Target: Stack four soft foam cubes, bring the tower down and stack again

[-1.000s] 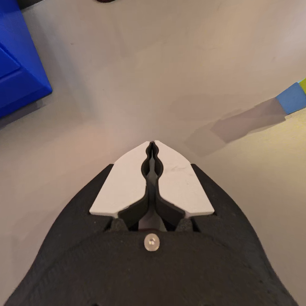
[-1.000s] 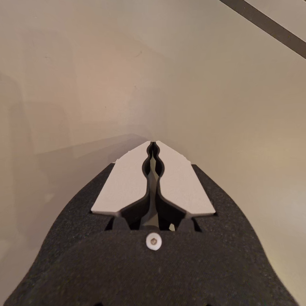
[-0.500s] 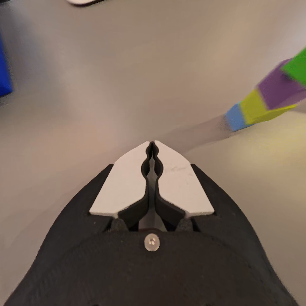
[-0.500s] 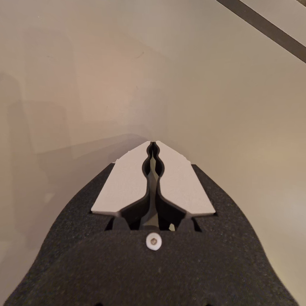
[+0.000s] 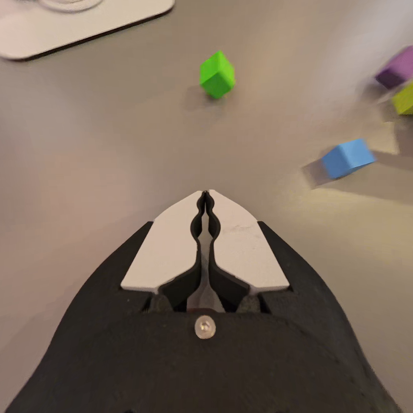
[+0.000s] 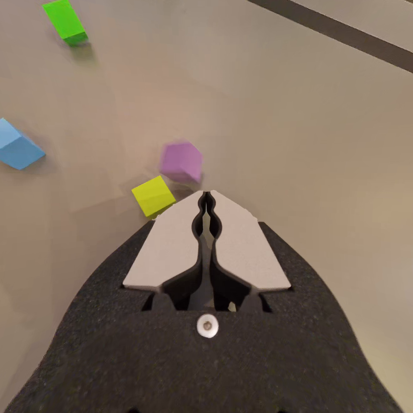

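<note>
Several foam cubes lie scattered on the grey table. In the left wrist view a green cube (image 5: 217, 74) is tipped on an edge ahead, a blue cube (image 5: 348, 157) lies to the right, and blurred purple (image 5: 396, 69) and yellow-green (image 5: 404, 101) cubes sit at the right edge. My left gripper (image 5: 205, 191) is shut with nothing between its pads. In the right wrist view the purple cube (image 6: 181, 162) is blurred just ahead of the tips, the yellow-green cube (image 6: 153, 195) lies at the left finger, the blue cube (image 6: 16, 145) and green cube (image 6: 64, 22) lie farther left. My right gripper (image 6: 205, 191) is shut with nothing between its pads.
A flat white board (image 5: 67, 24) with rounded corner lies at the far left in the left wrist view. A dark stripe (image 6: 335, 29) crosses the table at the top right of the right wrist view. Across from one pair of fingers to the other is roughly 30 cm. The yellow-green cube (image 6: 153, 195) lies around 4 cm away from my right fingertips.
The four-cube tower that stood at the right half a second ago has come down; the cubes now lie scattered and some still move. Both grippers stayed shut. The left view swung right.
</note>
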### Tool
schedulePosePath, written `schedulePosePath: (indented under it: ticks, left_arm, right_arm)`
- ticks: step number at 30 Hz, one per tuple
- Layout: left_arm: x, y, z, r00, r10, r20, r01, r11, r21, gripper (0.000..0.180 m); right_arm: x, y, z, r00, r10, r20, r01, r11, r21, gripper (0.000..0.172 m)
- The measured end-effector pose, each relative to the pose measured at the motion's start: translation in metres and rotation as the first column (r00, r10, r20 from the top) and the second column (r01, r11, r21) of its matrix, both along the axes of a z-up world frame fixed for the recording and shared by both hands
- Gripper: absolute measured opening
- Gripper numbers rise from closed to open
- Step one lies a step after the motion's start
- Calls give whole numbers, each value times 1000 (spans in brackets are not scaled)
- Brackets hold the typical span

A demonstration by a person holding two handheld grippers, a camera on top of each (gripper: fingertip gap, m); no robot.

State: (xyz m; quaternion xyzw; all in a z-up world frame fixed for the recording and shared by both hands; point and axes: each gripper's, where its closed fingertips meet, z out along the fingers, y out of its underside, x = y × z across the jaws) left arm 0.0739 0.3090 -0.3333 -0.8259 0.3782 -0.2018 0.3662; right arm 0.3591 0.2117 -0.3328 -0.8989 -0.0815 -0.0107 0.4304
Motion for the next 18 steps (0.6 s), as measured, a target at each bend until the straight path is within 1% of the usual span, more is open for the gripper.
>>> schedulePosePath:
  ticks: [1, 3, 5, 8, 11, 13, 16, 18]
  left_arm:
    - [-16, 8, -4, 999, 31, -7, -31, 999, -10, 0]
    - [-40, 21, 0, 997, 71, 9, -71, 997, 14, 0]
    - [-56, 28, -3, 996, 86, -11, -86, 996, 14, 0]
    - [-66, 34, -2, 996, 91, 3, -91, 996, 10, 0]
    - [-69, 36, -1, 995, 88, 38, -87, 996, -26, 0]
    - [-69, 37, 0, 996, 83, 44, -82, 996, -22, 0]
    - [-66, 34, -1, 998, 55, 24, -55, 998, -10, 0]
    - [-63, 31, -6, 1000, 28, -3, -29, 999, -24, 0]
  right_arm:
    - [2, 0, 1, 1000, -8, -19, 8, 1000, 7, 0]
    - [6, -1, 4, 999, -29, -45, 30, 999, 21, 0]
    - [7, -2, 5, 998, -30, -61, 32, 999, 24, 0]
    - [8, -2, 5, 998, -36, -56, 37, 999, 27, 0]
    - [8, -2, 7, 998, -34, -61, 37, 999, 35, 0]
    - [2, -3, 10, 997, 6, -71, -2, 998, 57, 0]
    - [-14, -8, 21, 989, 126, -79, -115, 985, 129, 25]
    - [-25, -11, 21, 978, 198, -64, -189, 974, 125, 43]
